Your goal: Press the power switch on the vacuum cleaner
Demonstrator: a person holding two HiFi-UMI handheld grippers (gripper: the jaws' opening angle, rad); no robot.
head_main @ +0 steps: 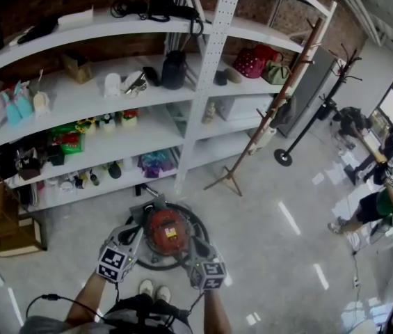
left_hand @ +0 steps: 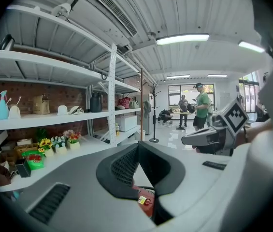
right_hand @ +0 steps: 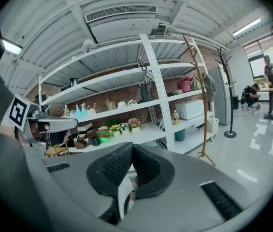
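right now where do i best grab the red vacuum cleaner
Likely the grey piece at the far end of the vacuum cleaner, from straight above: its red body is round and the black hose rings its sides.

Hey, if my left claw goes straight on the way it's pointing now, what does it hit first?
Probably the white shelving unit ahead. The left claw aims roughly level, and the red vacuum cleaner lies below its line. Depth is unclear.

No text can be read. A yellow label [head_main: 171, 233] is seen on the red vacuum cleaner [head_main: 161, 227], lower centre, its print too small.
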